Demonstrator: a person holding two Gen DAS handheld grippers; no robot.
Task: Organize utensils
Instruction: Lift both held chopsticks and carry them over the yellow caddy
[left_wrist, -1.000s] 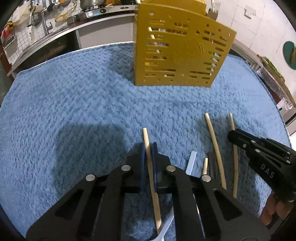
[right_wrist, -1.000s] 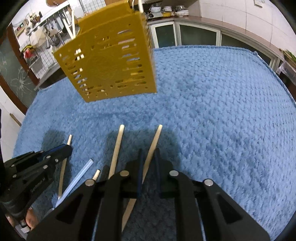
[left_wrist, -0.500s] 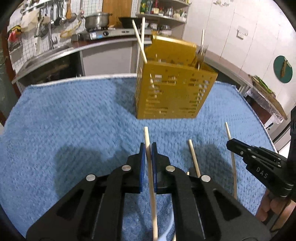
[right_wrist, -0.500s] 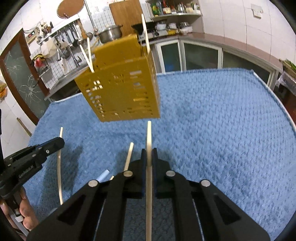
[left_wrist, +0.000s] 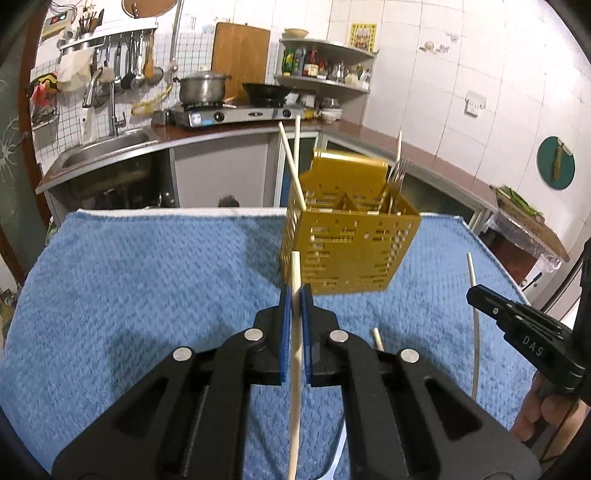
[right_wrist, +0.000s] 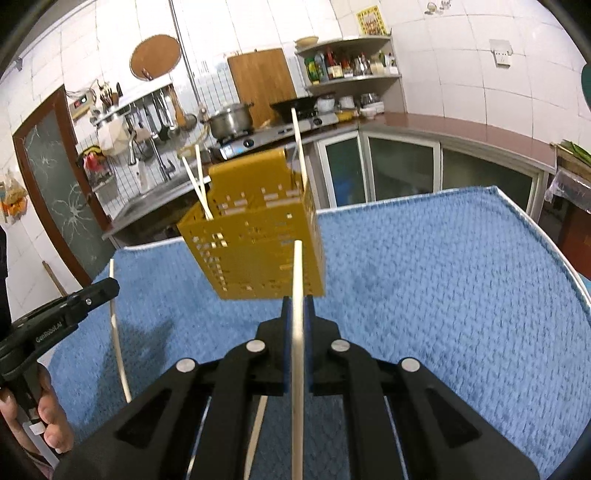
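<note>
Both claws have risen off the blue textured cloth (left_wrist: 147, 288) covering the tabletop since a second ago, each carrying a chopstick that then lay flat. Now the left claw (left_wrist: 295, 299) is pressed together on a pale wooden chopstick (left_wrist: 294, 354), pinched about a third of the way down from its far tip, with that tip pointing at the yellow perforated plastic utensil caddy (left_wrist: 351, 247). Likewise, the right claw (right_wrist: 297, 310) is pinching its own pale wooden chopstick (right_wrist: 296, 332), whose tip overlaps the caddy's front wall in the right wrist view.

That caddy stands upright on the cloth, holding two chopsticks in its left corner, another at the right and a metal fork (left_wrist: 397, 173). At least one loose chopstick (left_wrist: 377, 338) remains on the cloth below the left claw.

Each stick is held by a narrow pinch with a long free tail, so I judge it could pivot between the pads during the tilt to vertical. Their tips sit low against the caddy wall; pushing forward without more lift would likely strike the wall or snag a slot and shove the light caddy. Both claws converging could also knock sticks together.
</note>
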